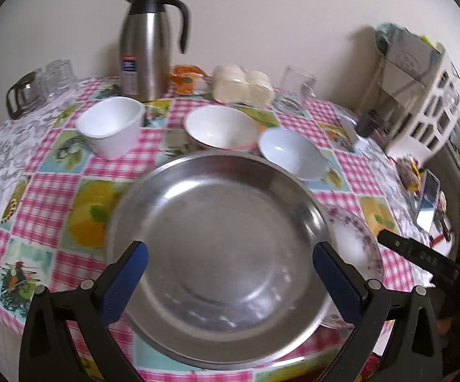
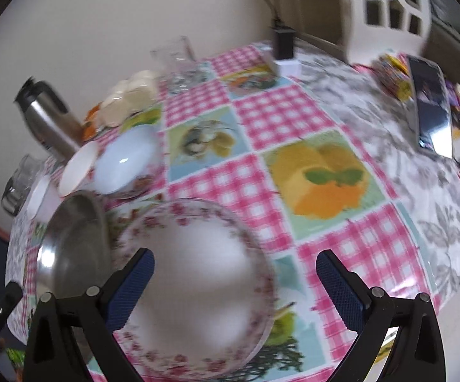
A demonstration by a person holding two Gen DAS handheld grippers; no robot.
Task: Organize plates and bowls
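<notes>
Both grippers spread open, left gripper (image 1: 230,273) over slick rigid steel plate (image 1: 217,254), right gripper (image 2: 234,281) over breakable floral plate (image 2: 195,283); pinch rims.

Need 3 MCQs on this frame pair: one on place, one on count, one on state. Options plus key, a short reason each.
1. Where is the floral-rimmed glass plate relative to the round stainless steel plate, seen from the left wrist?
A. to its right
B. to its left
C. behind it by the wall

2. How many white bowls stand behind the steel plate?
A. one
B. three
C. five

3. What state is the left gripper in?
A. shut on the steel plate
B. open, nothing clamped
C. shut on a bowl

Key: 1 A, the floral rim shows past the steel plate's right edge. 2 B, a squarish white bowl, a round white bowl and a pale blue-white bowl are lined up there. 3 B, the blue-padded fingers stand wide apart over the steel plate.
</notes>
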